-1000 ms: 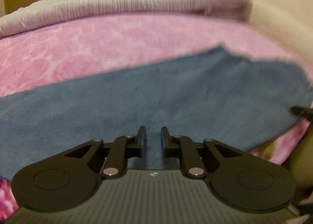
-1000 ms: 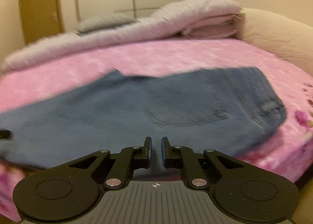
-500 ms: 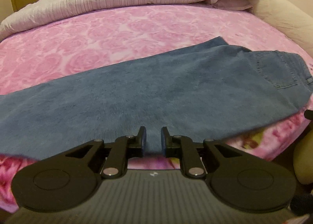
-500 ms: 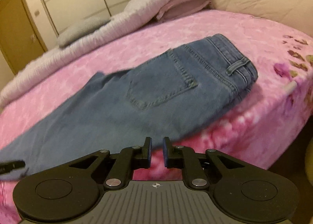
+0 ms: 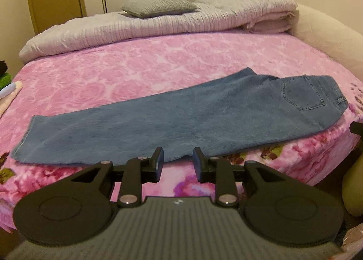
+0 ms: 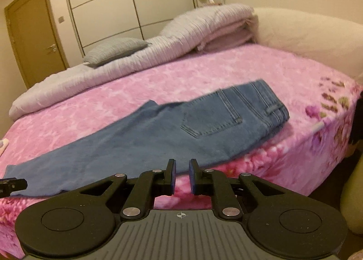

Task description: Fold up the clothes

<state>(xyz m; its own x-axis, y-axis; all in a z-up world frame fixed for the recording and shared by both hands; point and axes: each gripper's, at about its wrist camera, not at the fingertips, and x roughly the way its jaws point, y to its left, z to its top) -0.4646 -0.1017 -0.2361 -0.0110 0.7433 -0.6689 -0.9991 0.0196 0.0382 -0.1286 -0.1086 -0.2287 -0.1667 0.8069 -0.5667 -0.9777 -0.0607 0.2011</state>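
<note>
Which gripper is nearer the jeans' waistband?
Right. The right gripper hangs off the bed edge near the back pocket and waistband; the left gripper, jaws opening and empty, is by the mid-leg.

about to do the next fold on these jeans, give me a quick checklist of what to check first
1. Jeans lie flat on the bed, legs stacked, back pocket up: ok.
2. Left gripper holds nothing; its jaws are opening with a clear gap between them and it sits off the denim: ok.
3. Right gripper holds nothing; narrow gap, no cloth between the pads: ok.
4. Waistband end sits near the bed's edge but rests on the bed: ok.
5. Hem end is flat and not curled under: ok.
6. Room on the pink cover beyond the jeans for folding: ok.
7. Underside layer free of wrinkles: cannot tell.
</note>
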